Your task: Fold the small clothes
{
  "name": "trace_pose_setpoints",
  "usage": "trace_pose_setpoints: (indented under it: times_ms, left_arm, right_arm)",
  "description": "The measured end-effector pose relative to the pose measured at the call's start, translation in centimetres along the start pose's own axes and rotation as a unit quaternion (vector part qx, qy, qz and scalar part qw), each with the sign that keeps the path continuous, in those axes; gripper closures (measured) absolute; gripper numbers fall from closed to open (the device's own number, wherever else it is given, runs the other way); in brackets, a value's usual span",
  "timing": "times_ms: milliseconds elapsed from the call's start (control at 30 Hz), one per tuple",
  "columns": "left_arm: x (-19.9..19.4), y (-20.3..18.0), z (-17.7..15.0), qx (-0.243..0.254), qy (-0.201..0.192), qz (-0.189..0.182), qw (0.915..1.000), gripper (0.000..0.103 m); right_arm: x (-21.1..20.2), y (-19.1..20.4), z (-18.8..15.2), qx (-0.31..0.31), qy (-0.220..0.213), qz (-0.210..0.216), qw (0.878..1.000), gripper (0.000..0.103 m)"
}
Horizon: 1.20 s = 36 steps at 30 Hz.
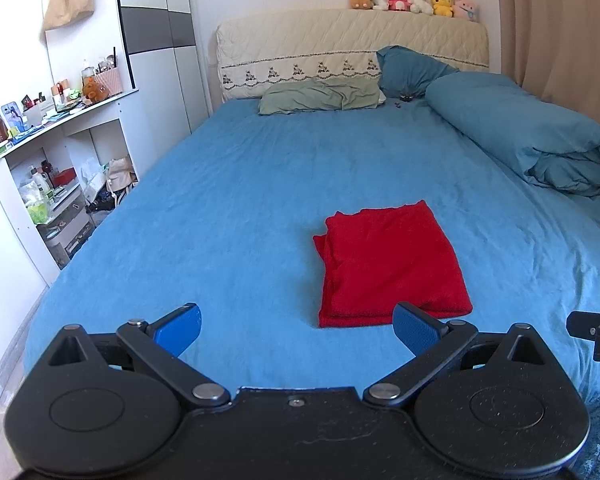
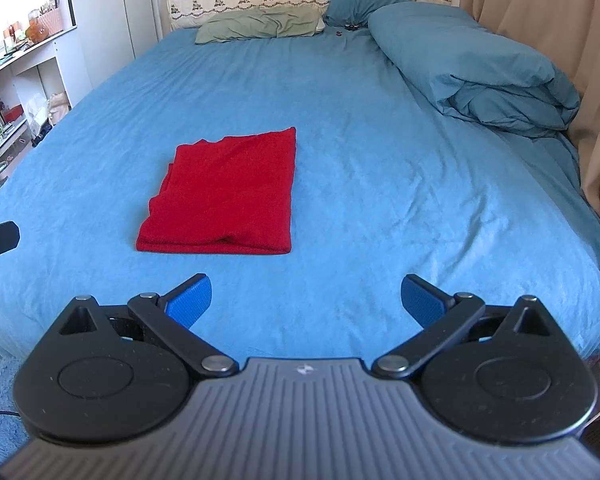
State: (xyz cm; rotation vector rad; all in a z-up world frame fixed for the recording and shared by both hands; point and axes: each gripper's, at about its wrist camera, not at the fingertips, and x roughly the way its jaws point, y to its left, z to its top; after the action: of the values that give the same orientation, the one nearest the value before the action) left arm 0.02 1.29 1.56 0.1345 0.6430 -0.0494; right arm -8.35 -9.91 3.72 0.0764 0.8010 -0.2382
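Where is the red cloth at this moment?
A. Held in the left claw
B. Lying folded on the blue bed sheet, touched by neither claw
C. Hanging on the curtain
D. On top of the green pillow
B: the red cloth lies folded on the blue bed sheet, while the left claw and right claw are open and empty.

A plain red folded cloth (image 1: 392,264) lies on the bed's bright blue sheet (image 1: 240,200). The rolled duvet (image 1: 520,128) is darker teal, one pillow (image 1: 320,96) sage green. The cream quilted headboard cover (image 1: 340,44) carries a dark embroidered border. Each black claw has blue pads (image 2: 190,304).
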Motion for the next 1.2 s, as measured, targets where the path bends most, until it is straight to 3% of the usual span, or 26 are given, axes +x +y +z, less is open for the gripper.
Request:
trace_pose_setpoints:
  times_ms: [1200]
  left_arm:
    - [-0.29,0.31,0.22,0.008,-0.004,-0.003,1.0000,0.000]
  right_arm:
    - [0.15,0.23,-0.16,0.000,0.002,0.004,1.000,0.000]
